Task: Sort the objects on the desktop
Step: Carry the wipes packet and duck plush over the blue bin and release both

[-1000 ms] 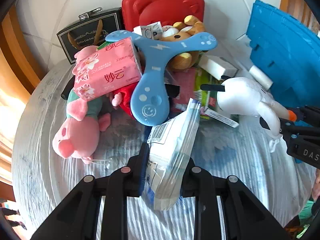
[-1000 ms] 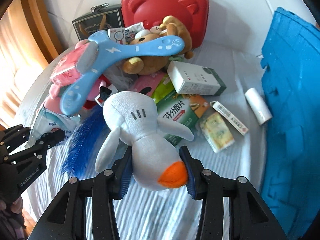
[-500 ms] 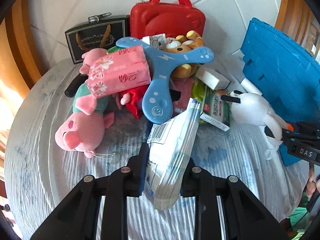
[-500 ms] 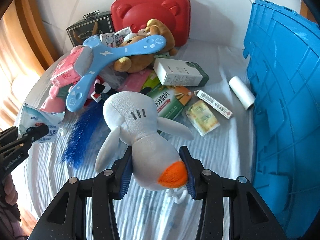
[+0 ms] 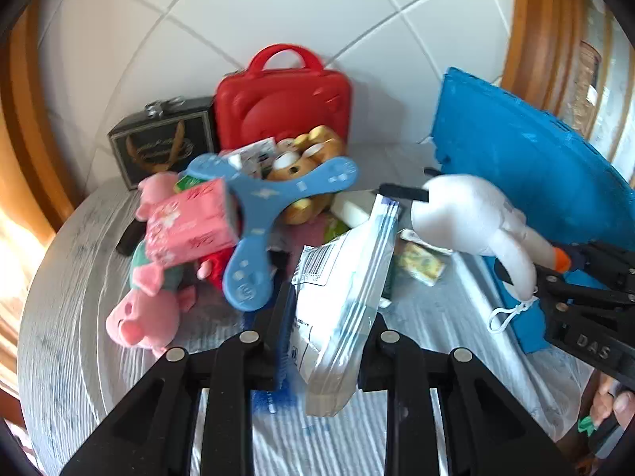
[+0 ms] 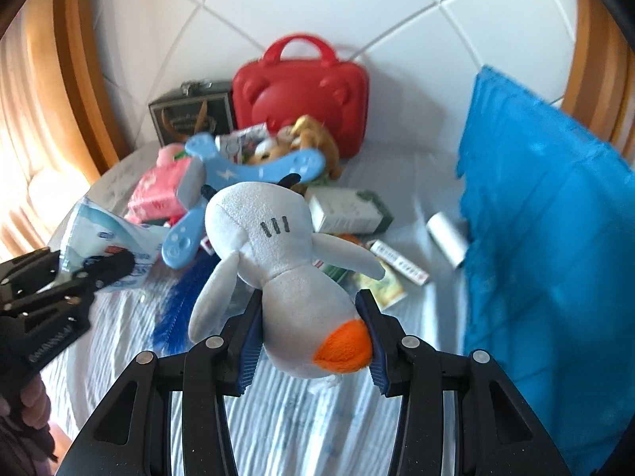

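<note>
Holding two items up over the cluttered table (image 5: 71, 357)
Blue bin (image 6: 555, 238) stands at the right; the right gripper (image 6: 313, 341) is clamped on the white plush duck (image 6: 278, 261), the left gripper (image 5: 323, 341) is pinched nearly closed on the plastic pouch (image 5: 341, 277), both off the pile

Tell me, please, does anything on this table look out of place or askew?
Yes: the blue three-armed toy lies tilted across a jumbled heap, propped on the pink tissue pack and the brown teddy bear. The pink pig plush lies tipped over beside the heap.
</note>
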Available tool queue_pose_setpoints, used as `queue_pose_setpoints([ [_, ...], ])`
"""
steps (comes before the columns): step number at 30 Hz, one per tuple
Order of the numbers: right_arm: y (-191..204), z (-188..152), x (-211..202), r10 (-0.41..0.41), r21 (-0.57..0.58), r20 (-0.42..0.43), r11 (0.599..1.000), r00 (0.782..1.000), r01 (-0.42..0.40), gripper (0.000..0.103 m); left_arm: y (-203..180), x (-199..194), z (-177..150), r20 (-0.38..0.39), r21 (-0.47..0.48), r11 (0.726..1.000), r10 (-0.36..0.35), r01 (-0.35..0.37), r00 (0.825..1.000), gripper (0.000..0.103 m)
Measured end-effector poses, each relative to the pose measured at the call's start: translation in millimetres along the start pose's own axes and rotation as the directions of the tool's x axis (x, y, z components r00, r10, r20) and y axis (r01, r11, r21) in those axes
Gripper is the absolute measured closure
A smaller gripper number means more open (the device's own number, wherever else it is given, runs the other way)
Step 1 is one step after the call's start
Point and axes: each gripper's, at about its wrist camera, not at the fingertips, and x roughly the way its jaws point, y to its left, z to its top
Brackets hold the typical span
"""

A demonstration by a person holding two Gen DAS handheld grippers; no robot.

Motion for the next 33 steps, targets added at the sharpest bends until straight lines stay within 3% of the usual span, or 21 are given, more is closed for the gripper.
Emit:
queue_pose_setpoints([
  [7, -24.1, 13.2, -71.5, -0.095, 0.026, 0.147, 0.995, 0.985, 0.092, 0.059, -46.3, -30.6, 33.4, 0.095, 0.083, 0.995, -0.054, 0.046, 0.994, 0.079],
  [15, -86.0, 32.9, -143.7, -0.248, 0.116, 0.285, 0.968, 0.926, 0.224, 0.059, -125.7, -58.4, 84.5, 0.207, 0.186, 0.975, -0.158, 0.119, 0.966, 0.079],
  [23, -176.7, 36.0, -168.4, -0.392, 0.223, 0.267, 0.914, 0.880, 0.339, 0.059, -235.5, -65.3, 123.7, 0.233, 0.288, 0.940, -0.255, 0.183, 0.939, 0.079],
  [33, -291.2, 11.7, -170.1, -0.516, 0.293, 0.184, 0.842, 0.837, 0.454, 0.059, -361.6, -38.7, 146.8, 0.160, 0.327, 0.916, -0.295, 0.231, 0.942, 0.079],
])
